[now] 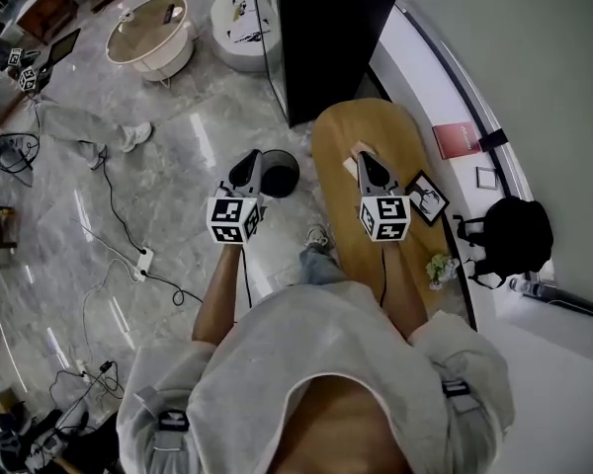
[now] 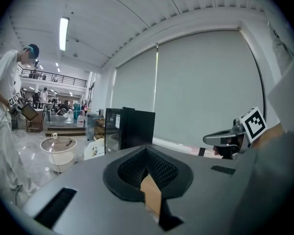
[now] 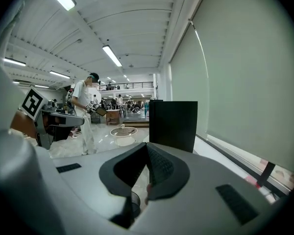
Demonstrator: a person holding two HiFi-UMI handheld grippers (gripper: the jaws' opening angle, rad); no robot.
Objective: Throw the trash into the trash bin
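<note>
Grey marble floor (image 1: 178, 146), oval wooden table (image 1: 344, 233). Trash bin (image 1: 280, 173) stands beside the table's left edge. Left gripper (image 2: 147, 154) pinches 1 brown cardboard scrap (image 2: 152, 192). Right gripper (image 1: 370, 164), above the tabletop's far end, has its jaws pressed together.

You're working in an open lab hall, strip lights (image 3: 112, 56) and mezzanine rail (image 3: 132, 85) showing beyond the jaws of your right gripper (image 3: 147, 153).

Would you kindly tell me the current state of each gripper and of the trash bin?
left gripper: shut on a tan scrap.
right gripper: shut, nothing seen between its jaws.
trash bin: upright on the floor, top open, contents too dark to tell.
</note>
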